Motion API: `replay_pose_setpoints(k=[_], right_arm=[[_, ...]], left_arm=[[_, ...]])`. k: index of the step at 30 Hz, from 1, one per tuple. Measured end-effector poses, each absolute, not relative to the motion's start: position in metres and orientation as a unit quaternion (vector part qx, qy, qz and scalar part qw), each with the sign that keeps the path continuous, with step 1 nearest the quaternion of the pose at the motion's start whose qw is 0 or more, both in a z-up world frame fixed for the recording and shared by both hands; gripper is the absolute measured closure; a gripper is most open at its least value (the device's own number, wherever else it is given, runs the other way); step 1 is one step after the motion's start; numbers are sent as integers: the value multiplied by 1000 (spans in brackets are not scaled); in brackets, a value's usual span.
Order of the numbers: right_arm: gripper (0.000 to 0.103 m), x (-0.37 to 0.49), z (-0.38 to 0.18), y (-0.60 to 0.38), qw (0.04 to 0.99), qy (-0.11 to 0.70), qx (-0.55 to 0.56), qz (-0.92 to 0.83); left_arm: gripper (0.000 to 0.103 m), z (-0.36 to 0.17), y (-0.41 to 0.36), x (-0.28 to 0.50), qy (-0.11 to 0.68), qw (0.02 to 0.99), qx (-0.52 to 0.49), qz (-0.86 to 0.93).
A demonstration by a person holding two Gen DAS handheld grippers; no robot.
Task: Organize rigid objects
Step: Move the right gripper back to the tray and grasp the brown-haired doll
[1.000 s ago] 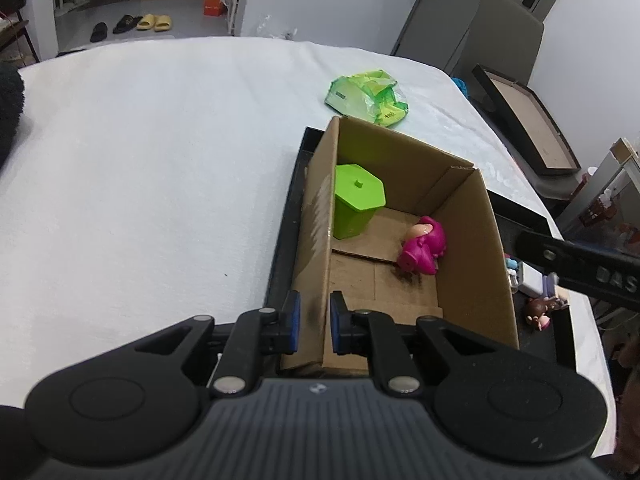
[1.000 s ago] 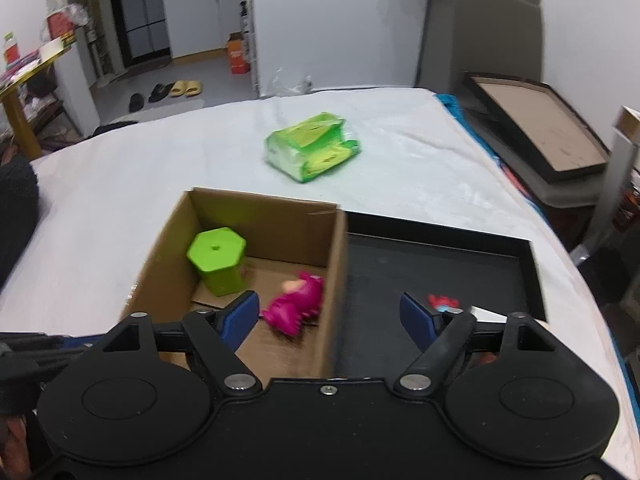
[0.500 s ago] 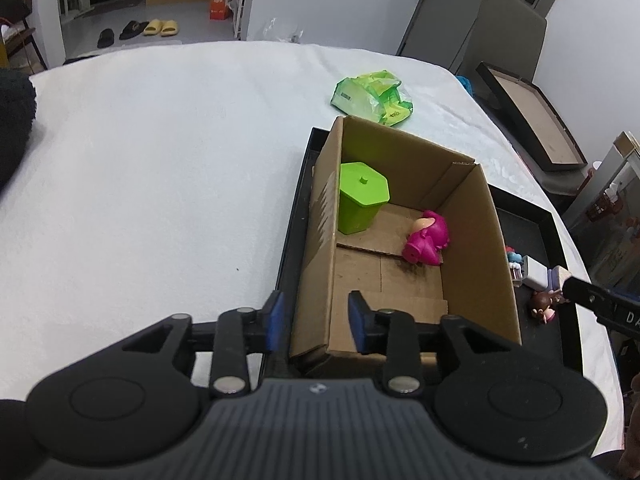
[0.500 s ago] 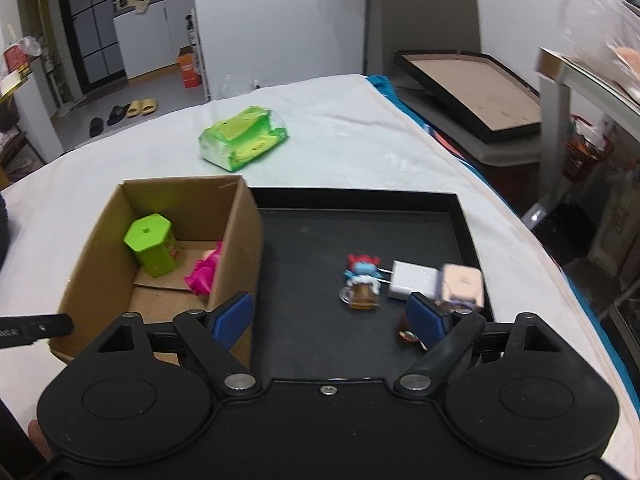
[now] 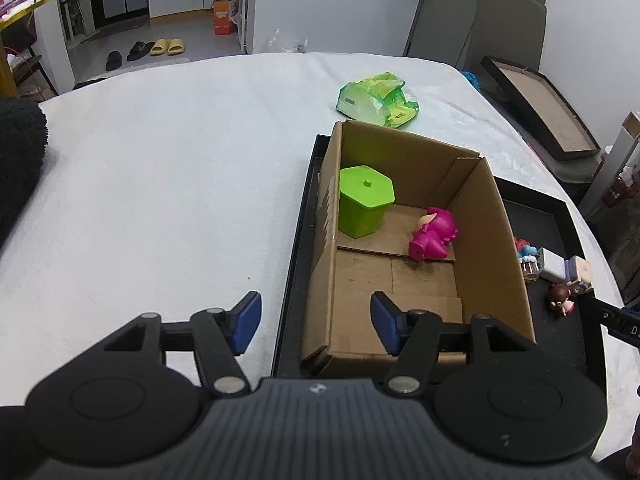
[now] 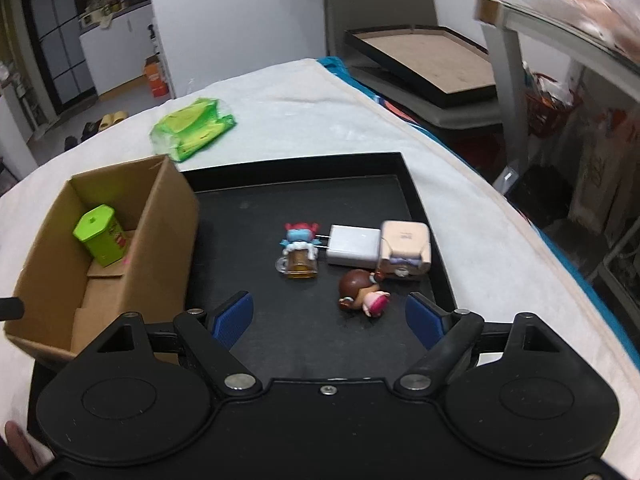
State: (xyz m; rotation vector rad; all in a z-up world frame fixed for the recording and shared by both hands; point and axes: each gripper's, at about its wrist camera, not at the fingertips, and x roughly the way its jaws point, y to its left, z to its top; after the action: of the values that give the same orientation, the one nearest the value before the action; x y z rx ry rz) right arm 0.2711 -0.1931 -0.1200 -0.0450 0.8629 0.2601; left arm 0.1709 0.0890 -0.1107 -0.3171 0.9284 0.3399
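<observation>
The step in hand looks like picking the next small toy off the black tray (image 6: 416,200) to put it in the cardboard box (image 5: 500,240), where a green pot (image 5: 364,206) and a pink toy (image 5: 434,236) already lie. The right gripper (image 6: 330,320) is wide open and holds nothing, just above a little brown-haired doll (image 6: 360,290) lying on its side, so it likely must go down and close on it. The left gripper (image 5: 316,322) is open too, empty, at the box's near corner.
</observation>
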Motion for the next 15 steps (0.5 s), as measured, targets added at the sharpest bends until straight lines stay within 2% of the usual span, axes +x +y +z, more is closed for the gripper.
replay_pose_setpoints(k=[15], right_arm=[[21,300,-167,-210,902,418,45,96]], left_arm=[[43,-112,81,181,446,866,-135,180]])
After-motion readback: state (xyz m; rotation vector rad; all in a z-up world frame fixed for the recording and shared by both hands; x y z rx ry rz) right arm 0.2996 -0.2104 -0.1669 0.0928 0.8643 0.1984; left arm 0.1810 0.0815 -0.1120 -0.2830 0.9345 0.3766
